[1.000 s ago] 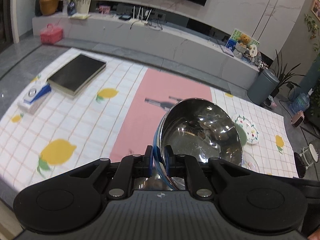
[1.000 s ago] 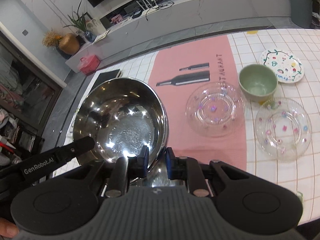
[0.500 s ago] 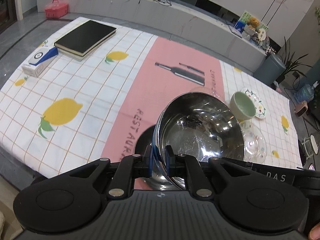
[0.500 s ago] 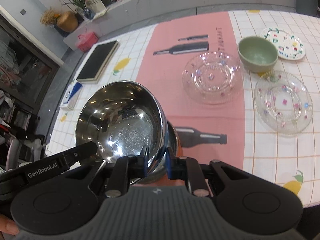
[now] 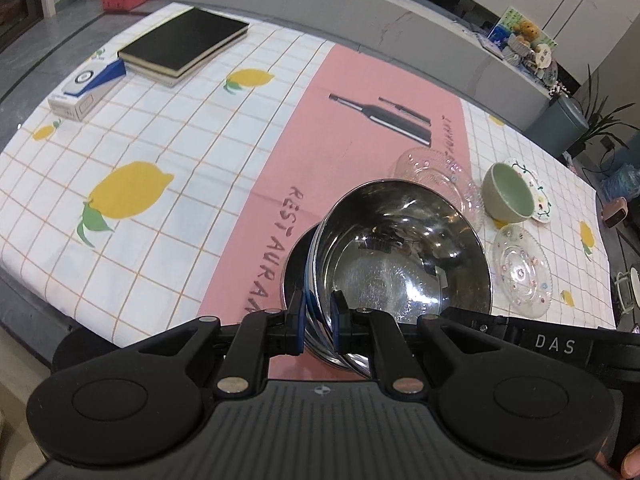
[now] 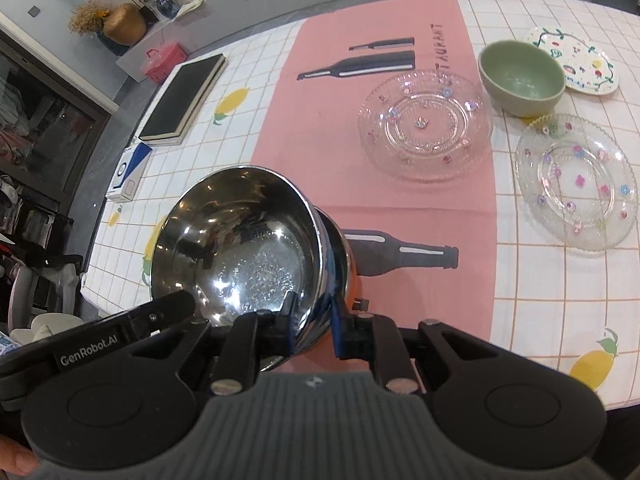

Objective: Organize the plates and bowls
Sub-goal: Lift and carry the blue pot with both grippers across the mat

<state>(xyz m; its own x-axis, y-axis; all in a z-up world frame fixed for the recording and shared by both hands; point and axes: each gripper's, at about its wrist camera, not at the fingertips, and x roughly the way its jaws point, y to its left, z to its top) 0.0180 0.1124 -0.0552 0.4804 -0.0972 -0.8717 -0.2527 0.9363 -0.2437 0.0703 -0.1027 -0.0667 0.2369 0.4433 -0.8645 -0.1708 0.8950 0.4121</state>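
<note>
Both grippers pinch one shiny round stainless-steel bowl (image 5: 400,256) from opposite sides of its rim. The left gripper (image 5: 317,322) has its blue-padded fingers pressed onto the near rim at lower centre of the left wrist view, one pad inside and one outside. The right gripper (image 6: 311,322) clamps the rim the same way at lower centre of the right wrist view. The bowl is tilted and sits over a dark round pan-like vessel (image 5: 298,260), whose orange side shows in the right wrist view; whether the two touch cannot be told.

Counting the remaining dishes on the desk (image 6: 540,280), which is covered with a checked lemon-print cloth and a pink strip: two clear glass plates with small coloured flowers, one pale green ceramic bowl, and one white plate painted with vines. The larger glass plate (image 6: 425,124) lies at upper centre right on the pink strip. The second glass plate (image 6: 576,180) lies at the right edge. The green bowl (image 6: 521,77) stands just beside both, and the white painted plate (image 6: 580,60) lies behind it at upper right.

At upper left lie one black hardcover book (image 5: 184,42) and one blue-and-white box (image 5: 86,88).
</note>
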